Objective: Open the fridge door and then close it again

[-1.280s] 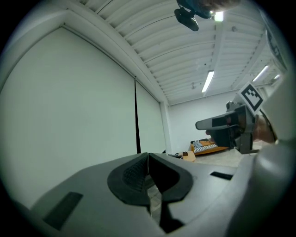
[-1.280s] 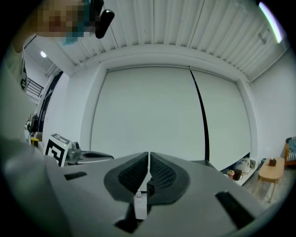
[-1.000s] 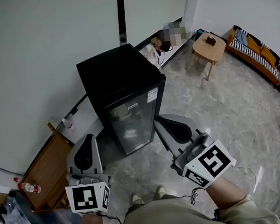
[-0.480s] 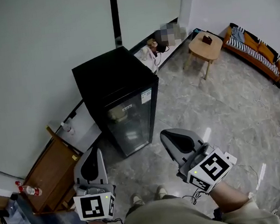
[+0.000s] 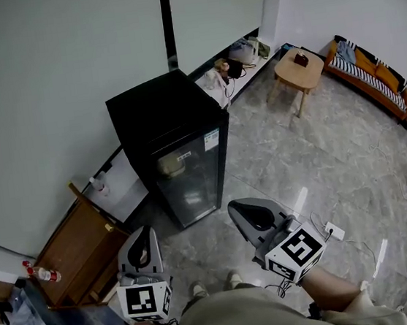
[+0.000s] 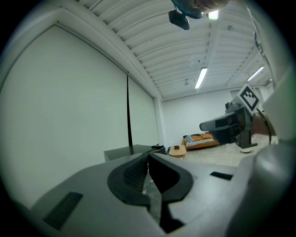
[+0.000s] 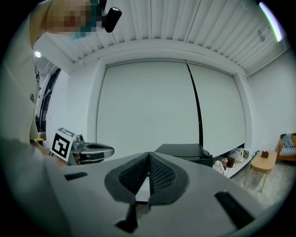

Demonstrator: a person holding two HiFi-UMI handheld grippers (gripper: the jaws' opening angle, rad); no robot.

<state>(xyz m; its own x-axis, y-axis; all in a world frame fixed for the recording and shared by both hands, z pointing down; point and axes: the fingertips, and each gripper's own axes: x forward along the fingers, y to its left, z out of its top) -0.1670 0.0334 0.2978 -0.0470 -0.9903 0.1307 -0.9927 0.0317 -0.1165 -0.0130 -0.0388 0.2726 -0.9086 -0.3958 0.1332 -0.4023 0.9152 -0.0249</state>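
On the pale stone floor (image 5: pixel 321 158), against the far wall, a black fridge (image 5: pixel 160 108) is seen standing upright, its glass-fronted fridge door (image 5: pixel 191 178) shut flush with the cabinet (some contents can be made out dimly behind the glass, but not identified). Nearer the person, the left gripper (image 5: pixel 146 231) is held low at the left and the right gripper (image 5: pixel 238 208) at the right, both pointed towards the fridge and both kept well apart from it; nothing is touched by either. The jaws of each are clenched together, pad against pad, with nothing caught between them. To the left of the fridge a wooden cabinet (image 5: pixel 74 247) is set by the wall, with a bottle (image 5: pixel 44 273) just beside it. Far to the right a small round wooden table (image 5: pixel 299 69) is placed, and beyond it an orange sofa (image 5: pixel 369 75) along the right wall.
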